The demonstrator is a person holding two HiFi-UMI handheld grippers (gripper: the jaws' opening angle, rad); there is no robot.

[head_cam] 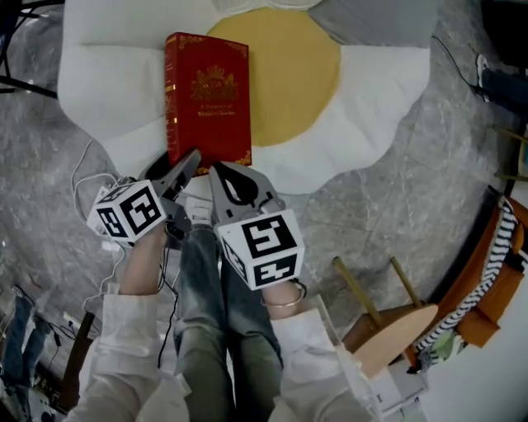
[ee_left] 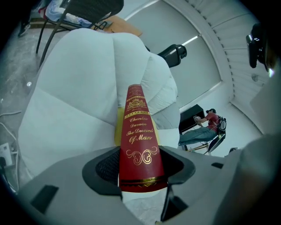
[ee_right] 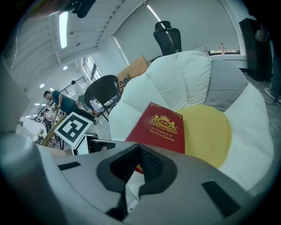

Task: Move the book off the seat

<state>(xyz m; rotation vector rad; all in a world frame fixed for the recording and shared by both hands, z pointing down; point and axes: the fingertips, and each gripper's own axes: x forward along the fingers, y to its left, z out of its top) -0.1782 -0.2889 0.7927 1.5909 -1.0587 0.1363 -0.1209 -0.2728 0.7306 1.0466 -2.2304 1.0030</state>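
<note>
A red hardback book (head_cam: 210, 95) lies on the white petal-shaped seat (head_cam: 379, 107), over the left edge of its yellow centre (head_cam: 289, 74). My left gripper (head_cam: 186, 163) holds the book's near end. In the left gripper view the gilt-lettered spine (ee_left: 139, 140) stands between the two pads, which close on it (ee_left: 139, 166). My right gripper (head_cam: 219, 173) meets the near edge just right of the left one. In the right gripper view a corner of the red cover (ee_right: 160, 129) shows inside the narrow jaws (ee_right: 138, 166).
The person's legs (head_cam: 223, 313) stand right behind the grippers. White cables (head_cam: 87, 177) lie on the grey floor at the left. A wooden stool (head_cam: 396, 325) and a striped cloth (head_cam: 499, 264) are at the right. A grey cushion (head_cam: 371, 16) rests on the seat's back.
</note>
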